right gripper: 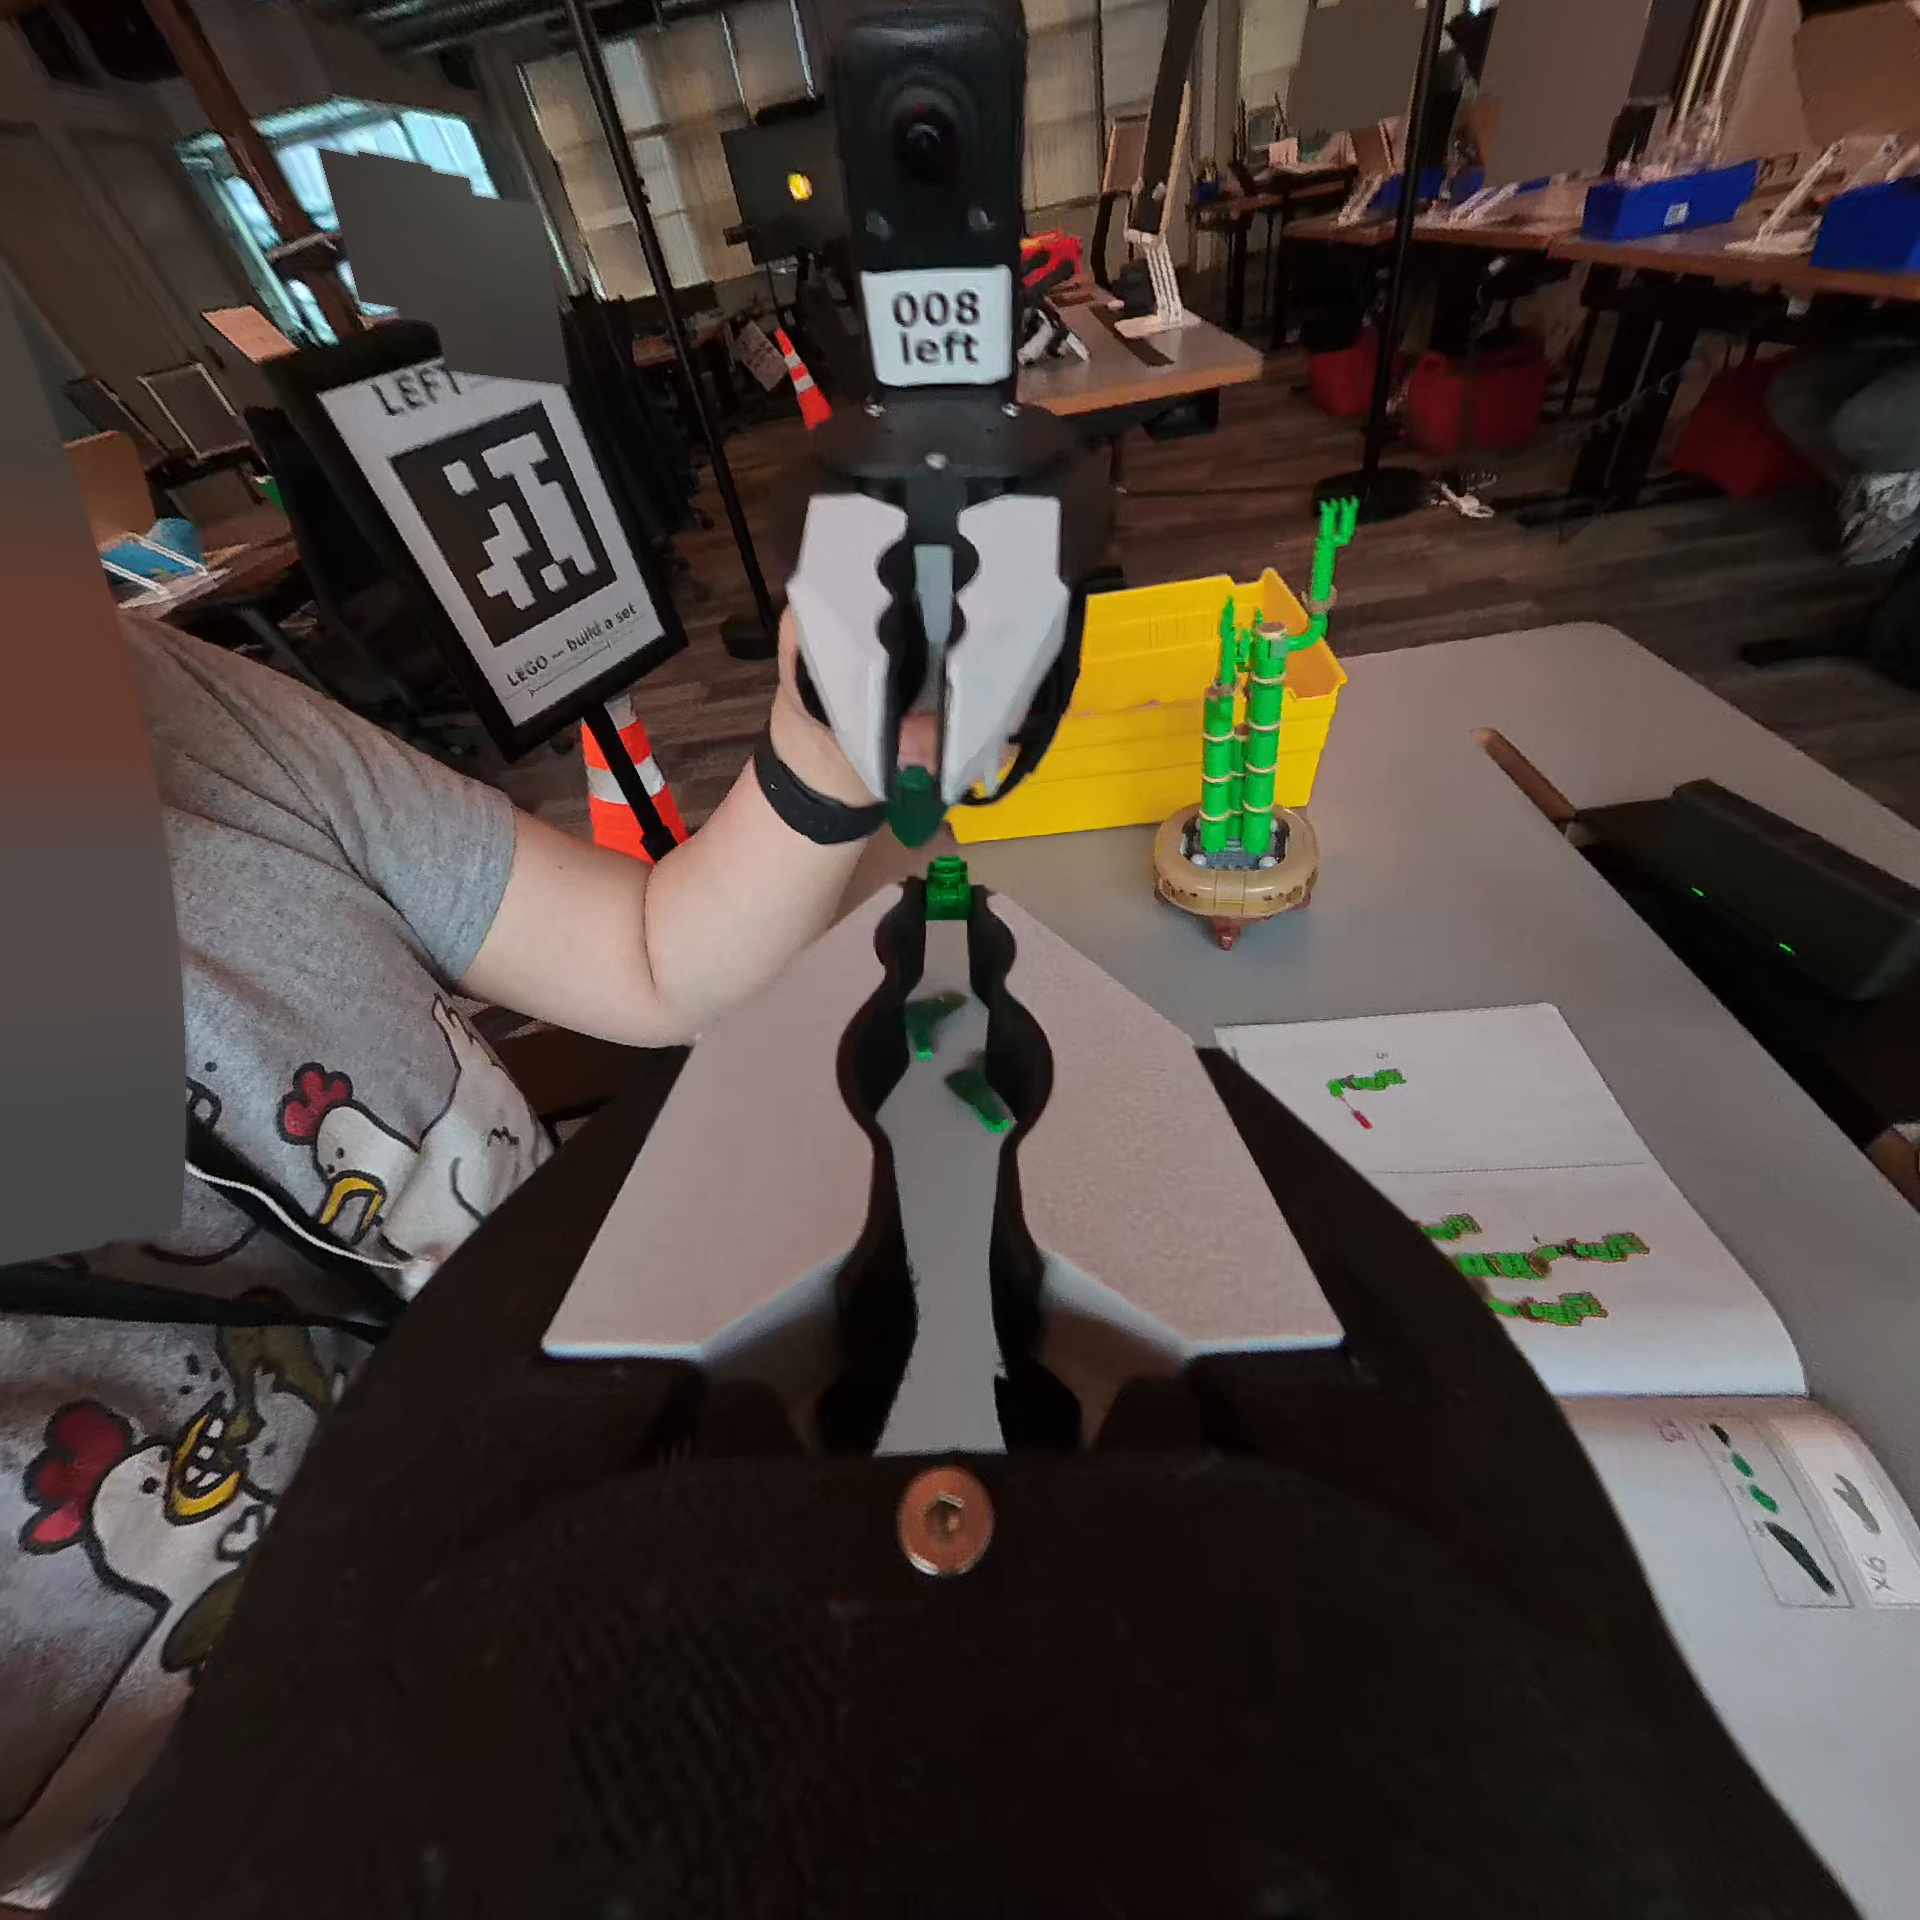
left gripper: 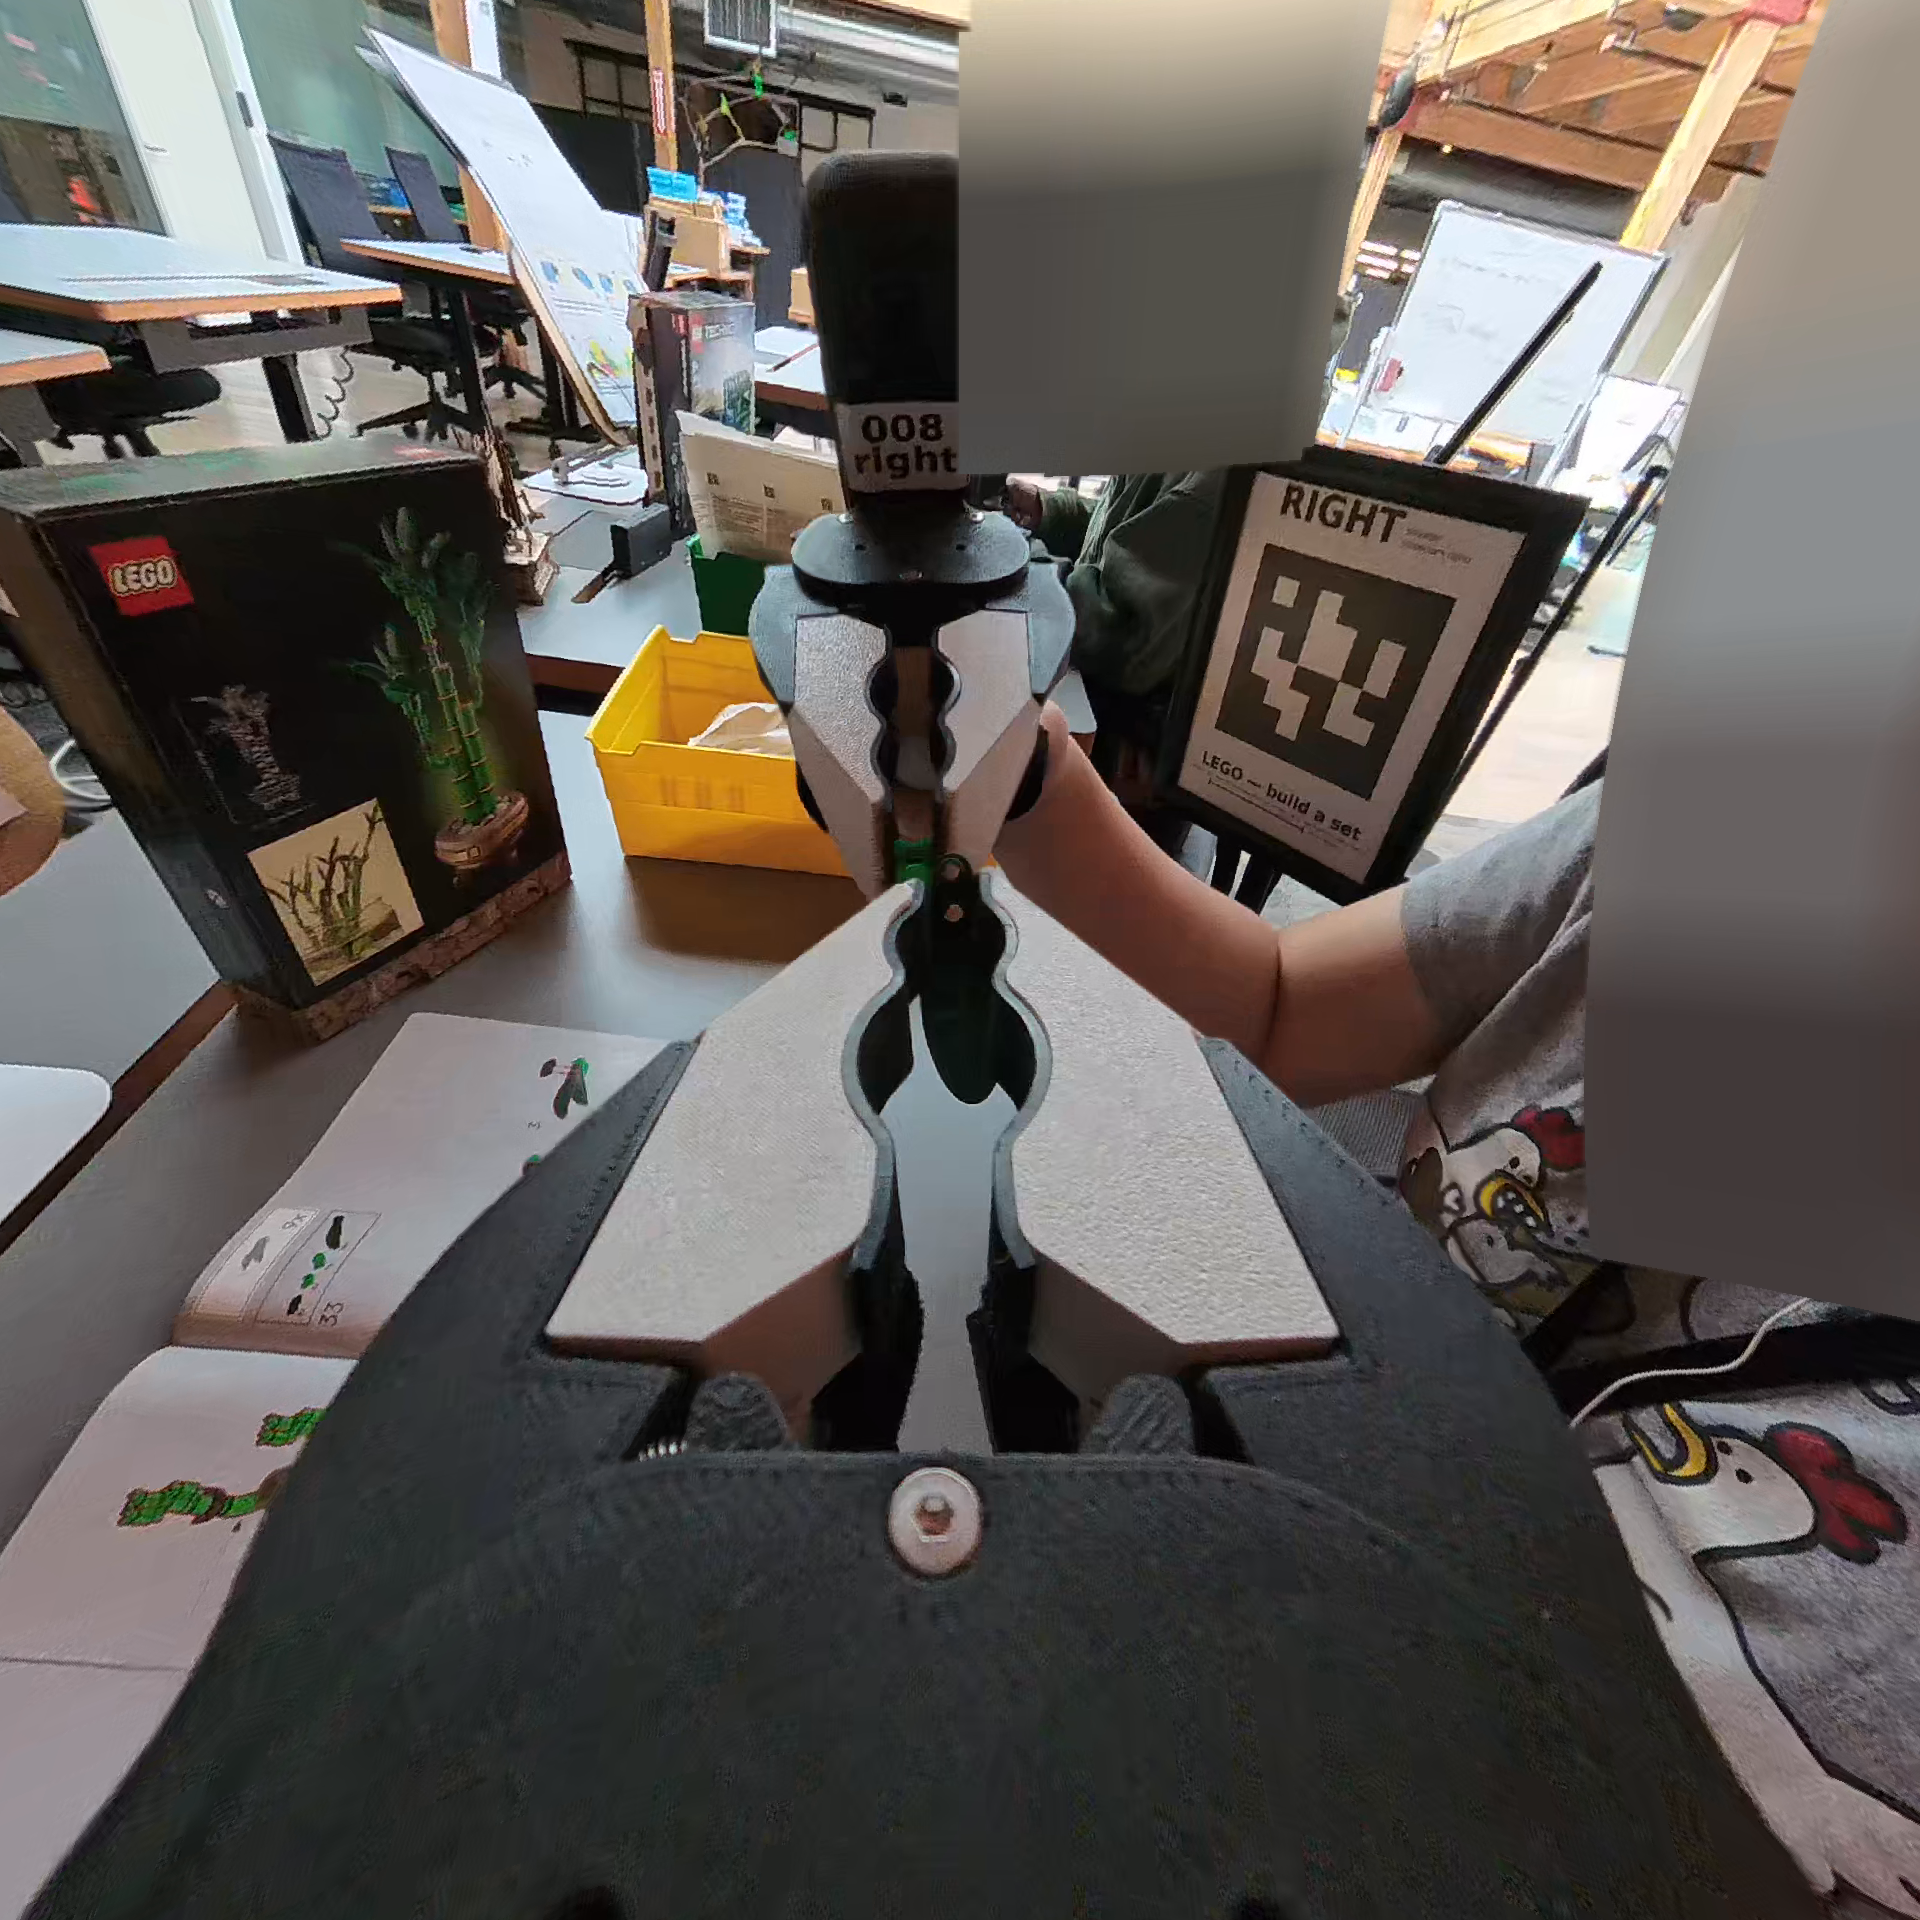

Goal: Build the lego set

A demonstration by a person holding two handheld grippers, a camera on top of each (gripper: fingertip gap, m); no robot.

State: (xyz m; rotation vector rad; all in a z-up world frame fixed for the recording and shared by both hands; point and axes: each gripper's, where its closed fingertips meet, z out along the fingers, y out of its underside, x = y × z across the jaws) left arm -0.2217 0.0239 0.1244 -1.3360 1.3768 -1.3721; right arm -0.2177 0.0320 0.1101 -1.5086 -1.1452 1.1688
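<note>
My left gripper (left gripper: 943, 896) is shut on a dark green leaf piece (left gripper: 961, 987), which lies lengthwise between its fingers. My right gripper (right gripper: 945, 896) is shut on a small bright green stud piece (right gripper: 945, 885) at its fingertips. The two grippers face each other tip to tip above the table. In the right wrist view the leaf (right gripper: 914, 816) hangs from the left gripper (right gripper: 916, 795) a small gap above the stud piece. In the left wrist view the right gripper (left gripper: 914, 847) and its green piece (left gripper: 910, 857) nearly touch the leaf's tip. The partly built bamboo model (right gripper: 1247, 748) stands on the table.
An open instruction booklet (right gripper: 1455, 1143) lies on the table, also seen in the left wrist view (left gripper: 416, 1143). Two loose green leaves (right gripper: 935, 1018) lie below the grippers. A yellow bin (right gripper: 1143, 707), the set's box (left gripper: 291, 727), a black device (right gripper: 1766, 894) and sign stands (left gripper: 1340, 665) surround the work area. Less than 4 cm separates the two grippers' tips.
</note>
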